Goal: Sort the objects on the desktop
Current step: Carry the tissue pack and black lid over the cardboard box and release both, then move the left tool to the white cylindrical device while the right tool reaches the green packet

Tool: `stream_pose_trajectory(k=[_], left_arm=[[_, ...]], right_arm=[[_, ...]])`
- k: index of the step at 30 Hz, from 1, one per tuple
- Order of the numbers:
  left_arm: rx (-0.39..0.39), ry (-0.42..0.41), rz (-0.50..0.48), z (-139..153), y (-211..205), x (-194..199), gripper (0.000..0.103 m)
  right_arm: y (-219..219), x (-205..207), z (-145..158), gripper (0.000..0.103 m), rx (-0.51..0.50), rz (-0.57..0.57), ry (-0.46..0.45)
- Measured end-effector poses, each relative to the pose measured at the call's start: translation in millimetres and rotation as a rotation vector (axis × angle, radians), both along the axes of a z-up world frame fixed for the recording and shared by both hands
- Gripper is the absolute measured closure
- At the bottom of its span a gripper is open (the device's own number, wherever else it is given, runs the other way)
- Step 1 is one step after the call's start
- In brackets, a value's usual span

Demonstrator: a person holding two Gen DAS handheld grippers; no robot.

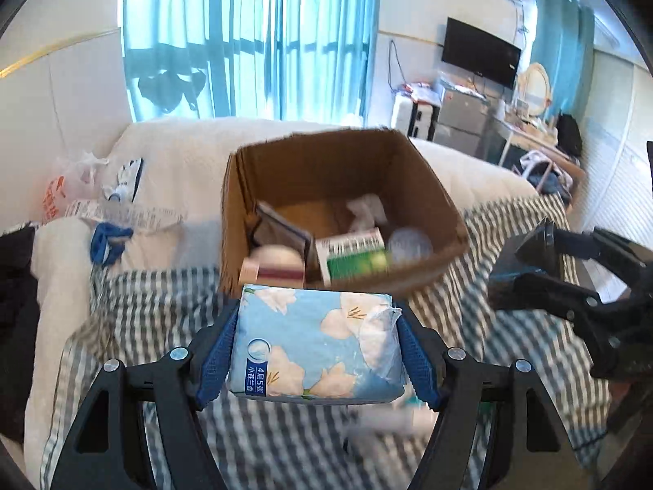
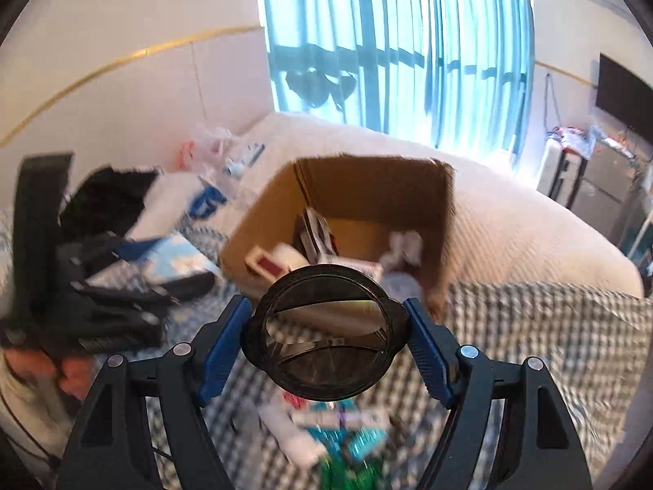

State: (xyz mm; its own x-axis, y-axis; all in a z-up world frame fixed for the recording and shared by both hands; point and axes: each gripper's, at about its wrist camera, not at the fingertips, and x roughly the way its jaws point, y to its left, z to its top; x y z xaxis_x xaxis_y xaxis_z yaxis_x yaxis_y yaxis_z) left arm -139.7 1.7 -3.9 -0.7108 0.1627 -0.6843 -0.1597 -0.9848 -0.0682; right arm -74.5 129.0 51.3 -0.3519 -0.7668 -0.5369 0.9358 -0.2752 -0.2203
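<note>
My left gripper is shut on a pale blue tissue pack with a lily print, held above the striped bedcover just in front of an open cardboard box. Inside the box lie a green-and-white carton, a pink-and-white box and other small items. My right gripper is shut on a round black lid with a clear window, also held in the air short of the cardboard box. The right gripper shows at the right edge of the left wrist view.
The box sits on a bed with a white quilt and a grey striped cover. Plastic bags and wrappers lie at the left. Small loose items lie on the cover below the right gripper. A hand shows at left.
</note>
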Motion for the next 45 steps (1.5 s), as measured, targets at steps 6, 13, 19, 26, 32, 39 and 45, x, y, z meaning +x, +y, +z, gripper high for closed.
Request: stream_pose_trajectory(k=[6,13,19,26,32,39,45], left_arm=[[-0.011,0.03,0.04,-0.5,6.0,-59.5,0.029],[-0.035,0.026,0.064,-29.2,9.0,-116.4,0.029],[-0.052,0.001,0.061,-55.2,11.3,-156.6,0.029],[-0.137,-0.014,0.05,-64.7,19.7,-151.1,0.0],[-0.194,-0.008,0.047,-47.7,15.9,-111.4,0.0],[-0.16,-0.025,0.07,-23.3,8.4,-49.5,0.0],[-0.121,-0.07,0.107,-33.8,5.9,-5.2,0.0]], right_arm=[[-56.6,-34.8,4.5,0.028,-0.02,-0.004,-0.036],[-100.4,-79.6,-4.6,0.028,0.004,-0.07,-0.022],[-127.3,-116.4,-3.5,0.028,0.004,-0.134,-0.051],[-107.3,-117.8,7.2,0.01,-0.051,-0.186,-0.047],[-66.7,-87.7,20.4,0.01,-0.027,-0.181,-0.046],[-12.8,-28.6,29.9,0.01,0.014,-0.14,0.06],[30.0,-6.7,9.6,0.01,0.052,-0.104,0.103]])
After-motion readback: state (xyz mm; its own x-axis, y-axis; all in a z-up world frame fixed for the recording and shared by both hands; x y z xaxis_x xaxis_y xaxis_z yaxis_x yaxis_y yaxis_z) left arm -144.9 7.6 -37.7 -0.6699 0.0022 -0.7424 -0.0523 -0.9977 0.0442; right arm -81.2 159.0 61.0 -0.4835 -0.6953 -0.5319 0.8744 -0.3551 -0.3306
